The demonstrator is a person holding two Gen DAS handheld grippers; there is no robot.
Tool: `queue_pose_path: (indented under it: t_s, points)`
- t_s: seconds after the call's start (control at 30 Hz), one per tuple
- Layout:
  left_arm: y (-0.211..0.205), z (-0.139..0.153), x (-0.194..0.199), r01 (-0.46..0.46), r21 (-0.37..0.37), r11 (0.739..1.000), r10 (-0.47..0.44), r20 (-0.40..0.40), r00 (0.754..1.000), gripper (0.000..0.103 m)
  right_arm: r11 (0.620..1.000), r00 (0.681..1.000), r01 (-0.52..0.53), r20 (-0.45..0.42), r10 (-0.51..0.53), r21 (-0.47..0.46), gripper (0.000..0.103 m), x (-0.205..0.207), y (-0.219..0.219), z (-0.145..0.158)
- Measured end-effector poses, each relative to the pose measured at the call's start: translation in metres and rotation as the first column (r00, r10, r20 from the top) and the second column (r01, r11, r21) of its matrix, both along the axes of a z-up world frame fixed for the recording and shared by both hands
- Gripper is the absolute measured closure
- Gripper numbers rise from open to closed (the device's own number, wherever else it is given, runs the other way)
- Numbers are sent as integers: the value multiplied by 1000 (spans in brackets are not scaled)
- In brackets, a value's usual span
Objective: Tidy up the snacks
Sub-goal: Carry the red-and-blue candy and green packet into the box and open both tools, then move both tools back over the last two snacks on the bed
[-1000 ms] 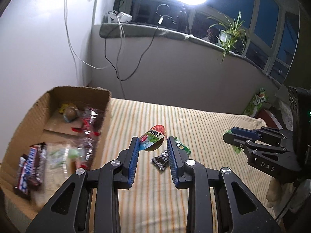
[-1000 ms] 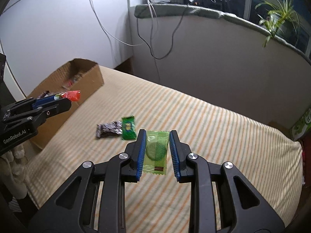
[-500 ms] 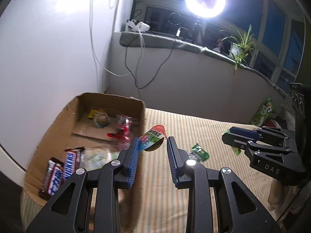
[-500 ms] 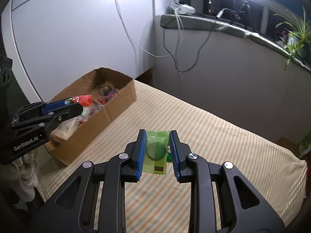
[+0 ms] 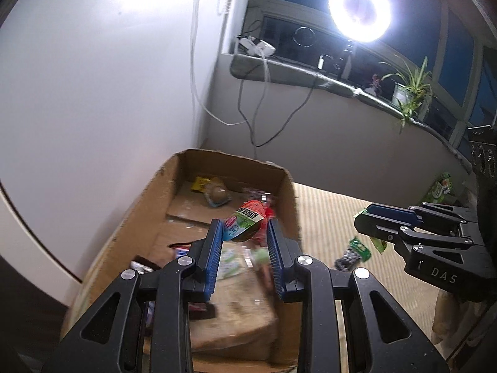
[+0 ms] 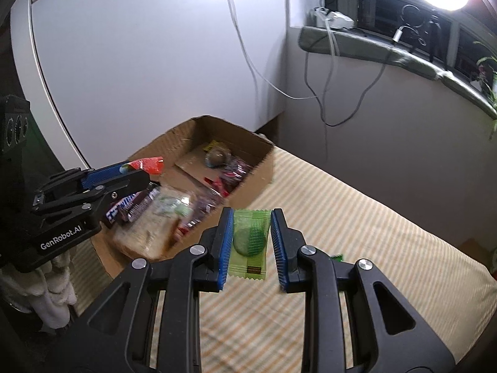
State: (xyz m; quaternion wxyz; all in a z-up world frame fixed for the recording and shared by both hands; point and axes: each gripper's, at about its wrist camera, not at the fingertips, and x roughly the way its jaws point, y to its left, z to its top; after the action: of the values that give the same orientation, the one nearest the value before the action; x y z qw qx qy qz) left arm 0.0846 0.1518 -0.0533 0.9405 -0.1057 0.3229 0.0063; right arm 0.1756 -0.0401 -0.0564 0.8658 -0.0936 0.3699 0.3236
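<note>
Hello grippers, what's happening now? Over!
Left gripper shut on red-green packet, over cardboard box. Right gripper shut on green packet. Nothing blocking.

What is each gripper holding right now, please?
Left gripper: shut on the red packet, above the box.
Right gripper: shut on the green packet, above the bed.

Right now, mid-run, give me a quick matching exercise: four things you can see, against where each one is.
Things:
1. red-and-green packet
2. green wafer packet
3. chocolate bars
4. dark wrapper

Places:
A. lying on the striped cloth
B. gripped in the right gripper
C. inside the cardboard box
D. gripped in the left gripper

Pairs: 1-D, 2-B, 3-C, 4-A
</note>
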Motion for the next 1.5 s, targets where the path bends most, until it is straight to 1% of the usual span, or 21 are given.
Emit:
queue_pose_path:
  t_s: [0.2,0.43,0.67,0.9,0.93,0.97,1.0,1.03,1.07,1.13,1.23,1.3,1.37,1.43,1.5]
  points:
    - [19,-3,1,-27,-4,1000,27,-6,1000,76,999,999,-45,-11,45,5,78,1,30,-1]
    - [31,-6,6,-40,-12,999,39,-10,999,76,996,996,-90,-22,90,0,78,-1,57,-5]
    - [37,-6,9,-47,-20,999,46,-15,999,75,993,993,-116,-33,116,-6,78,-1,73,-9]
    - [36,-4,8,-51,-10,999,51,-8,999,75,992,991,-127,-31,127,-10,78,-3,78,-11]
    - [36,-3,8,-52,-9,999,52,-7,999,75,992,991,-127,-31,127,-13,75,-2,78,-11]
    - [36,-3,8,-54,-8,998,54,-7,999,75,992,992,-126,-29,126,-16,66,-3,78,-11]
    - [36,-3,7,-57,-7,998,57,-6,998,74,992,992,-123,-21,122,-16,60,-3,77,-10]
    - [36,-3,7,-59,-6,998,59,-5,998,74,993,993,-118,-16,118,-15,50,-4,77,-10]
    - [36,-3,7,-62,-5,998,62,-4,998,74,993,993,-117,-8,117,-13,47,-5,75,-8]
    - [36,-1,5,-66,-7,998,66,-2,998,74,994,994,-113,-1,113,-11,45,-6,72,-6]
    - [34,1,3,-65,-4,998,65,0,998,74,995,995,-102,13,102,-16,34,-7,68,-4]
    - [31,3,1,-65,2,998,65,4,998,70,995,995,-94,23,95,-16,30,-8,64,-2]
    - [29,5,-1,-63,5,998,63,8,998,69,996,995,-91,27,92,-10,23,-9,60,0]
    - [26,7,-3,-63,10,998,63,12,998,69,996,995,-86,39,87,-11,21,-11,55,2]
    - [23,10,-4,-60,10,998,60,16,998,69,997,996,-79,44,79,-17,21,-13,50,3]
